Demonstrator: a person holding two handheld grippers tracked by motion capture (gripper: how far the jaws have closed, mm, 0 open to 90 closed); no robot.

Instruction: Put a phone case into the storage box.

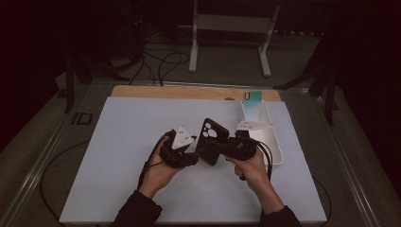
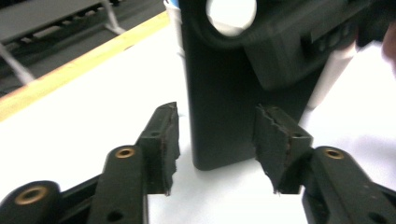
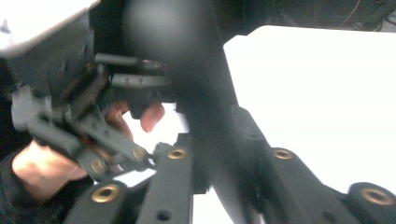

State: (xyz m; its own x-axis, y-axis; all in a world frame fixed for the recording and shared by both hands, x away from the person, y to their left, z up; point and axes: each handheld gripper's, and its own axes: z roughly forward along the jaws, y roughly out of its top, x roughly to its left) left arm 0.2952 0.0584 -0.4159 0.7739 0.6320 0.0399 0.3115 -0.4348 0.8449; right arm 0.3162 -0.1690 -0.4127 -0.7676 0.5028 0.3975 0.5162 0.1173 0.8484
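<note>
phone case (image 1: 212,140), black, upright above mat (image 1: 127,142): clamped by right gripper (image 1: 222,146), presenting its lower end to left gripper (image 2: 215,140), jaws parted around it, not touching.

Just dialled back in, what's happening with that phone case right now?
A person holds a gripper in each hand over the white table. The right gripper is shut on the black phone case, holding it up off the table. The left gripper is open, its jaws on either side of the case's lower end without touching it, so it looks about to take hold. A white tray sits at the right, with a teal case at its far end.
</note>
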